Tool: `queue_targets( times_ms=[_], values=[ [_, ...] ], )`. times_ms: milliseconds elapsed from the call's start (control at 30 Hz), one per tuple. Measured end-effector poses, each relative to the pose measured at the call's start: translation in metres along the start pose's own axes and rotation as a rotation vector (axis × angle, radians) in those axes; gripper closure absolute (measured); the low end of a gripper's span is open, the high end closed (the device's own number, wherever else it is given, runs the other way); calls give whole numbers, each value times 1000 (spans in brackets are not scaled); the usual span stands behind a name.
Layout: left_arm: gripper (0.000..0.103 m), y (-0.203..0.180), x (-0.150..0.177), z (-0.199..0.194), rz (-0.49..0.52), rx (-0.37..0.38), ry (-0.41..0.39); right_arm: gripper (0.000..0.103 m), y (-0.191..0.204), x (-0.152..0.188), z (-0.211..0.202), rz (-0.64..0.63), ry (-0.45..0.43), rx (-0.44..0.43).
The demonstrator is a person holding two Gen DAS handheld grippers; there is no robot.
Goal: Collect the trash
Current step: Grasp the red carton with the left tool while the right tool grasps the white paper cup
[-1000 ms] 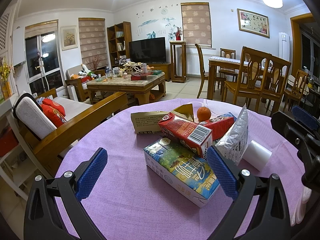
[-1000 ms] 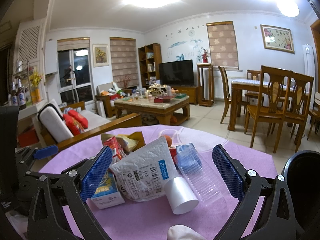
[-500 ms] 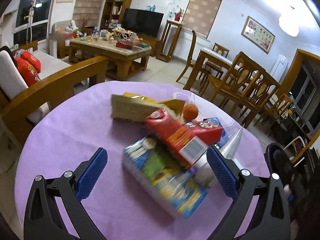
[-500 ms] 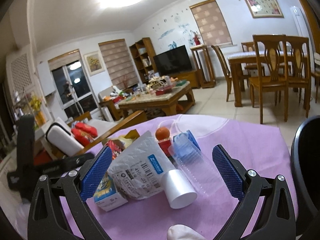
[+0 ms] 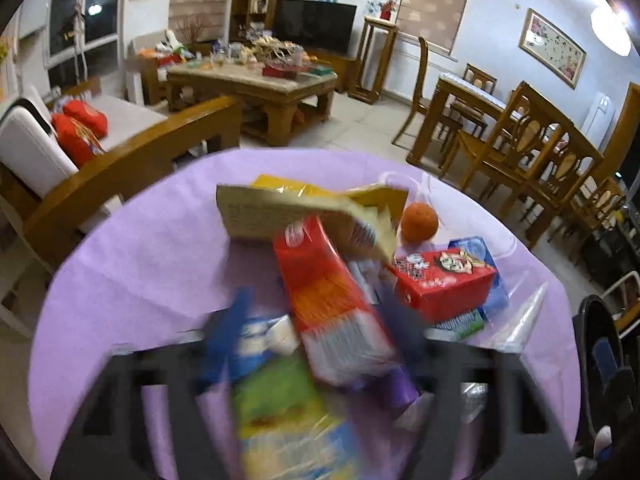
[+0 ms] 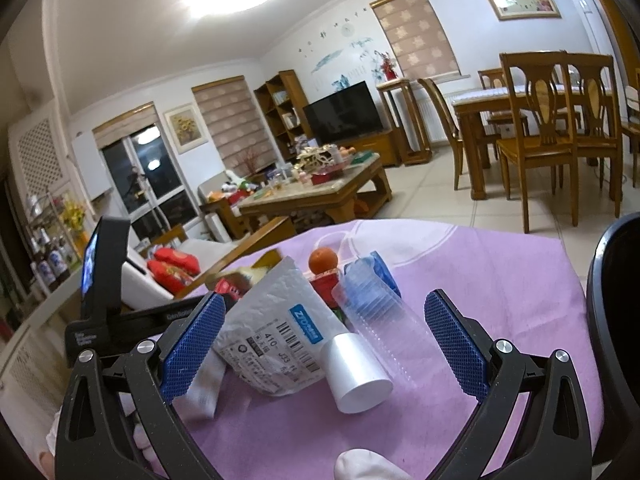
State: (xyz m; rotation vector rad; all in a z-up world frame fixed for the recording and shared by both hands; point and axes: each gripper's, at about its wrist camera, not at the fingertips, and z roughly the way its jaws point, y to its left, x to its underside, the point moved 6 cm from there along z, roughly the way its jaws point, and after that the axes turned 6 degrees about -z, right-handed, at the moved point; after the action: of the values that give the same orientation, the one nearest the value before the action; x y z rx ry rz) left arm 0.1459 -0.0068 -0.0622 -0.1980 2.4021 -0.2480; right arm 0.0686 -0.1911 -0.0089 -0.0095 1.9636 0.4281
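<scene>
A pile of trash lies on the purple-clothed round table [image 5: 140,264]. In the left wrist view my left gripper [image 5: 314,328] is blurred and its jaws are closing. The tilted red carton [image 5: 332,308] and the top of the blue-green box [image 5: 280,412] lie between them. Its left pad still stands apart from the carton. Behind are a yellow bag [image 5: 280,212], an orange [image 5: 419,223] and a small red box [image 5: 444,288]. My right gripper [image 6: 322,304] is open. A white mailer bag [image 6: 276,332], a white cup [image 6: 356,372] and stacked clear cups [image 6: 380,312] lie ahead between its fingers, untouched.
A black bin [image 6: 616,340] stands at the table's right edge. A wooden sofa with red cushions [image 5: 80,128] is to the left. A coffee table [image 5: 256,80] and dining chairs [image 5: 520,148] stand beyond. A gloved hand shows at the bottom of the right wrist view.
My left gripper has pushed forward and tilted down over the pile, and its jaws have narrowed around the red carton. My right gripper rolled a little and stayed open.
</scene>
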Motion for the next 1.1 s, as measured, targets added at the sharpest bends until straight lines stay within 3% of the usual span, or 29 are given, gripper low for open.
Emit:
queue_targets(
  times_ms=[100, 200, 400, 467, 567, 633, 700, 867, 1100],
  values=[
    [63, 10, -3, -5, -40, 86, -10, 4, 0, 0, 0, 2, 0, 0],
    [68, 23, 2, -20, -69, 153, -57, 4, -1, 1, -1, 17, -8, -5],
    [69, 59, 13, -66, -193, 329, -170, 4, -36, 1, -15, 216, -85, -107],
    [70, 60, 15, -80, -209, 376, -195, 5, -48, 5, -12, 256, -38, -124],
    [70, 59, 18, -98, -197, 426, -215, 7, -39, 11, -8, 133, 88, -101],
    [70, 57, 19, -108, -191, 459, -225, 17, -25, 20, -1, -24, 203, -33],
    [70, 55, 19, -115, -183, 481, -237, 39, -13, 29, 6, -109, 271, 5],
    [70, 54, 22, -118, -144, 488, -229, 47, 5, 42, 11, -190, 319, 55],
    [70, 53, 38, -112, -112, 479, -182, 47, 22, 48, 37, -252, 419, 60]
  ],
)
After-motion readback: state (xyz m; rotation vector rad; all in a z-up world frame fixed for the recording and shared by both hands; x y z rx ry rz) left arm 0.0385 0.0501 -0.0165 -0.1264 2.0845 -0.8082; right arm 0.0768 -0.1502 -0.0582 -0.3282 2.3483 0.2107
